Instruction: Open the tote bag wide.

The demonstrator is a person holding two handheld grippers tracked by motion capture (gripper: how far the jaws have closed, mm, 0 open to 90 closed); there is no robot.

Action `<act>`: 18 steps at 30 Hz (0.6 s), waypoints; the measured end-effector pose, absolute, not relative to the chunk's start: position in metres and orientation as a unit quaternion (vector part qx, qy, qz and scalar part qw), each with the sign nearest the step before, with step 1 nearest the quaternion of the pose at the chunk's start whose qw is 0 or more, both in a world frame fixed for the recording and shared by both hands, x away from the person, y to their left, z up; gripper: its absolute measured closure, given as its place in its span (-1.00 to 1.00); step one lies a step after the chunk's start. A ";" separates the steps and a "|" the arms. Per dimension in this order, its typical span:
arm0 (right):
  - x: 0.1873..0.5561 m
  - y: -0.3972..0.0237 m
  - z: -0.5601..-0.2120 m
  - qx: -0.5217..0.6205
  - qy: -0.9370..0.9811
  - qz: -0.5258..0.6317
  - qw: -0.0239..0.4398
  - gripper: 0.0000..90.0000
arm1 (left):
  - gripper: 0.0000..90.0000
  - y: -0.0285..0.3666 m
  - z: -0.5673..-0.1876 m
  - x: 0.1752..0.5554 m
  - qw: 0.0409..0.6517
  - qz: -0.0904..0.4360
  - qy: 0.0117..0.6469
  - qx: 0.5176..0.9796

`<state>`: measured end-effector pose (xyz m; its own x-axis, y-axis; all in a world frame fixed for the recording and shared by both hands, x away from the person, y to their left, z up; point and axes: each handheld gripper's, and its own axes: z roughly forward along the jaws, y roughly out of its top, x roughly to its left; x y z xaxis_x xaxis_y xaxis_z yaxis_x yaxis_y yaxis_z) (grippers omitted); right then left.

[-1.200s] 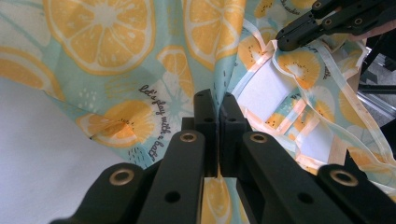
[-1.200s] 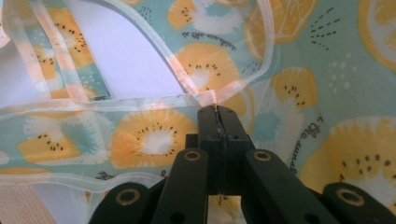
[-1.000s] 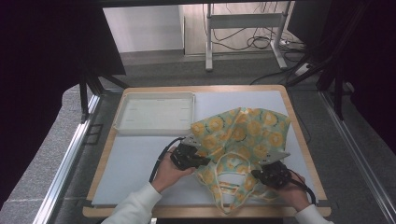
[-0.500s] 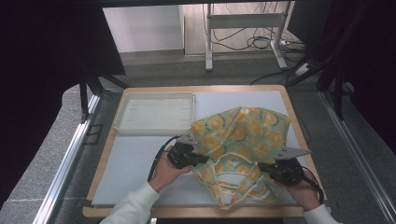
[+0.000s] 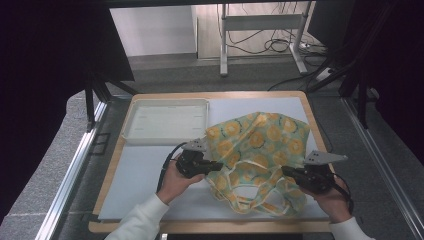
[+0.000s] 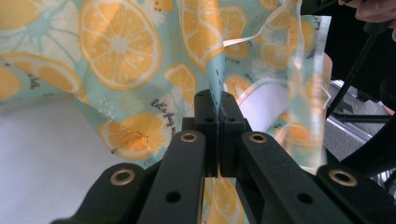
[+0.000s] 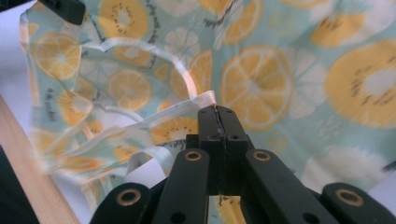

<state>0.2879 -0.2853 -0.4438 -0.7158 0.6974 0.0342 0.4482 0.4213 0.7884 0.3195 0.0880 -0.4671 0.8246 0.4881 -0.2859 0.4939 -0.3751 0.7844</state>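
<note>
Bag [image 5: 260, 145], thin citrus-print plastic with orange slices on pale green, lies crumpled on the white mat [image 5: 145, 175], just right of the white tray [image 5: 165, 120]. Long axis runs diagonal: closed bottom toward the far right corner of the mat, mouth and handle loops toward the near edge, facing the person.

Going left to right from the tray: tray sits at the mat's far left, bag's left edge near its right corner, touching or not I cannot tell. Left gripper [image 5: 217, 165] comes next, at the bag's left edge, jaws pressed together on a fold of the film. Bag body in the middle, bunched and partly lifted. Right gripper [image 5: 285, 172] is at the bag's near right side, jaws clamped on the bag's white rim strip.

Left gripper view: left gripper [image 6: 218, 105] pinches an upright fold of the bag [image 6: 121, 46]; the print's small script lettering reads here, the high view is too coarse for it. The other hand [image 6: 373, 9] shows at the top right corner.

Right gripper view: right gripper [image 7: 217, 112] is closed on the white edge band where a handle loop [image 7: 154, 56] curves off; wooden table edge [image 7: 32, 172] at lower left. High view alone gives the tray and the whole bag outline.
</note>
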 end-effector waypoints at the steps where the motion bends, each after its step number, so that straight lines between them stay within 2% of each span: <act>1: 0.288 -0.287 -0.440 0.345 0.826 0.416 0.157 0.99 | 0.99 0.088 -0.466 0.319 0.476 -0.004 0.296 0.828; 18: 0.292 -0.293 -0.429 0.346 0.817 0.429 0.171 0.99 | 0.99 0.093 -0.458 0.322 0.506 -0.018 0.296 0.810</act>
<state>0.2918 -0.2928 -0.4293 -0.7030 0.7110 0.0174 0.4185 0.3938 0.8184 0.3219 0.0935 -0.4577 0.8244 0.4608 -0.3288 0.4975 -0.3125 0.8093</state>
